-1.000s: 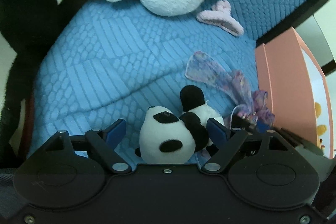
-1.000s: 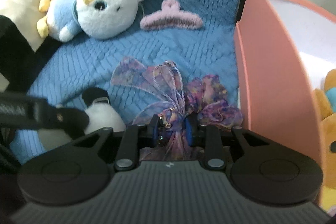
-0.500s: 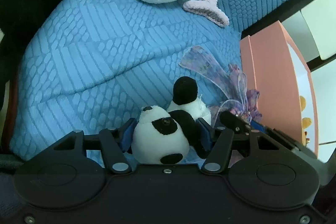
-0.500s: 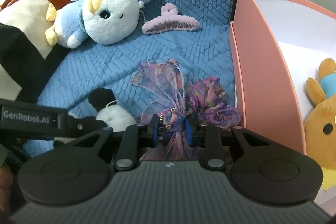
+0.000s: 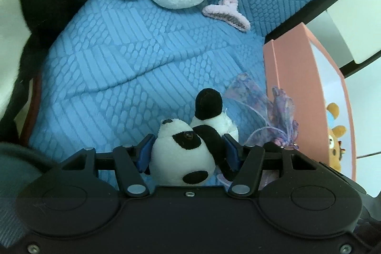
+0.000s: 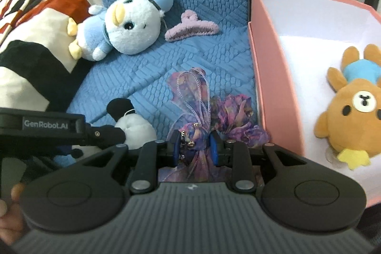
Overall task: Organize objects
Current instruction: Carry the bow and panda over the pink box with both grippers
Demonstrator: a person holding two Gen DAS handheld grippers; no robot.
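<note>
Two claws, each clamped on one item over the blue cushion [image 6: 147, 73].

Largest first: the pink box [image 6: 273, 97] stands right of the cushion. Left claw [image 5: 188, 150] grips the panda plush [image 5: 183, 154] by the head between its blue pads; right claw [image 6: 194, 149] pinches the purple ribbon bow [image 6: 197, 111] at its knot, just beside the box wall.

Matte black tongs [image 6: 194, 148] with blue pads, silver screws, "GenRobot.AI" lettering.
</note>
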